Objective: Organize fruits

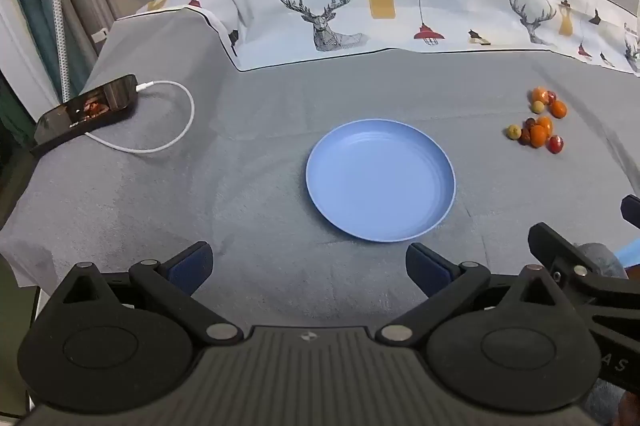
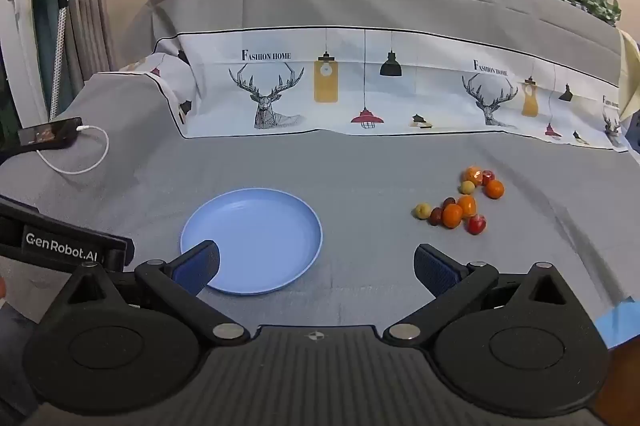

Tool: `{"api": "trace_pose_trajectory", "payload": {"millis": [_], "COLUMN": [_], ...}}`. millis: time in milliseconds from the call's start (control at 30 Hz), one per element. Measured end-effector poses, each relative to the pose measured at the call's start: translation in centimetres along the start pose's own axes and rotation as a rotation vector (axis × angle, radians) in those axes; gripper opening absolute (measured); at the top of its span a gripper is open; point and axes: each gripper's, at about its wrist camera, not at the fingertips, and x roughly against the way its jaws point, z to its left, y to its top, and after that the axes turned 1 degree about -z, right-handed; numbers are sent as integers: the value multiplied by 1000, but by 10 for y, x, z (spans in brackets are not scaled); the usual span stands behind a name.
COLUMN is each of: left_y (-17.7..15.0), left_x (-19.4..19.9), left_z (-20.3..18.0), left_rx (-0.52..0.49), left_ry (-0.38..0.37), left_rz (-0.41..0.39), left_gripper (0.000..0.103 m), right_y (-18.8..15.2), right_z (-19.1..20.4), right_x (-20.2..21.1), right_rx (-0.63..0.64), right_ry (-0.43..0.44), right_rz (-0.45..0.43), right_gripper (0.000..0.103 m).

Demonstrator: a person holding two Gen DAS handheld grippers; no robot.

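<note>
An empty blue plate [image 1: 380,182] [image 2: 252,238] lies on the grey cloth. To its right sit several small fruits [image 1: 538,124] [image 2: 460,202], orange, red and yellow-green, in two loose clusters. My left gripper [image 1: 308,268] hangs open just in front of the plate, nothing between its blue pads. My right gripper [image 2: 316,268] is open too, with its left pad over the plate's near edge and the fruits ahead to its right. Part of the right gripper's black frame [image 1: 576,266] shows at the left wrist view's right side.
A phone [image 1: 86,110] [image 2: 50,136] with a white charging cable [image 1: 176,122] lies at the far left of the cloth. A deer-print sheet [image 1: 380,6] rises behind the plate. Blue tape [image 2: 618,320] marks the near right edge. A stand [image 2: 60,6] and curtains are at left.
</note>
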Motion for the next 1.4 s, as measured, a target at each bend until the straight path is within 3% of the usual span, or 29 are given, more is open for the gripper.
{"api": "trace_pose_trajectory", "payload": {"millis": [167, 233, 333, 633, 1400], "left_y": [-5, -1, 3, 0, 0], "left_x": [4, 0, -2, 3, -7], "left_z": [-15, -4, -1, -1, -1], "left_rx": [-37, -4, 2, 2, 7], "left_ry": [57, -1, -9, 3, 25], "left_rz": [2, 31, 52, 31, 64], "left_gripper": [103, 103, 103, 103, 103], "right_y": [-4, -5, 1, -4, -6], "right_z": [-2, 0, -4, -2, -2], "right_x": [0, 2, 3, -1, -8], "right_rx": [-15, -10, -13, -37, -48], "right_ry": [20, 14, 11, 10, 25], "right_rz": [6, 7, 10, -2, 36], "right_gripper": [103, 103, 103, 103, 103]}}
